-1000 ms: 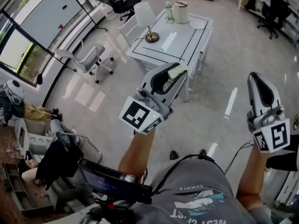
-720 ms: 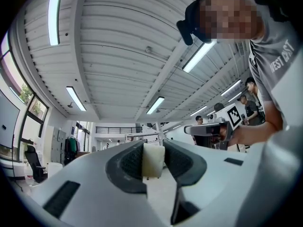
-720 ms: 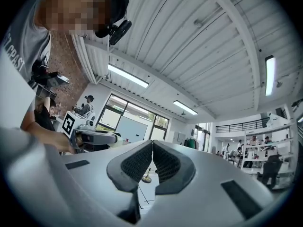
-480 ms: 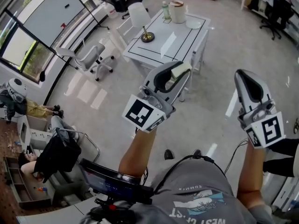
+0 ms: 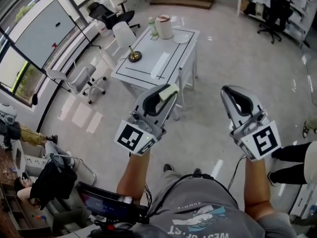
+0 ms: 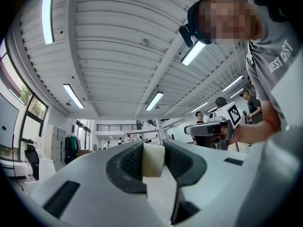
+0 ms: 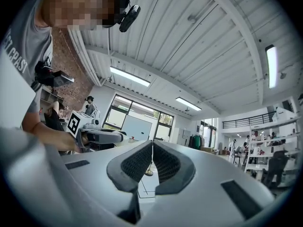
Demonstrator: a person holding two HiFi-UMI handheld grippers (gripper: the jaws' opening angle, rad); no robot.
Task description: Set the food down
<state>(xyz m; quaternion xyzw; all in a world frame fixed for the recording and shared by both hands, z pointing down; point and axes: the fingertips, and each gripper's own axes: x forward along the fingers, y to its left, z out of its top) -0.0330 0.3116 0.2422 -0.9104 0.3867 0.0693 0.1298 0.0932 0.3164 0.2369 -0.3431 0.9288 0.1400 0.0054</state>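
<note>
A pale cream block of food (image 5: 170, 91) sits pinched between the tips of my left gripper (image 5: 164, 95), which is held up in the air over the floor. In the left gripper view the food (image 6: 153, 160) fills the gap between the dark pads (image 6: 130, 162), and the gripper (image 6: 152, 146) points up towards the ceiling. My right gripper (image 5: 230, 91) is raised beside it, shut, with nothing in it; its jaws (image 7: 152, 148) meet at the tips. A white table (image 5: 148, 66) stands ahead of both grippers, some way off.
On the table are a brass-footed lamp (image 5: 127, 39), a white jug (image 5: 163, 27), a bottle (image 5: 152, 26) and a plate (image 5: 181, 37). Office chairs (image 5: 75, 78) stand to the table's left and further back (image 5: 270, 14). The shiny floor (image 5: 208, 128) lies between me and the table.
The table has slid left and a little lower in the head view. Both grippers have moved left and down in the frame. The left gripper still holds the food.
</note>
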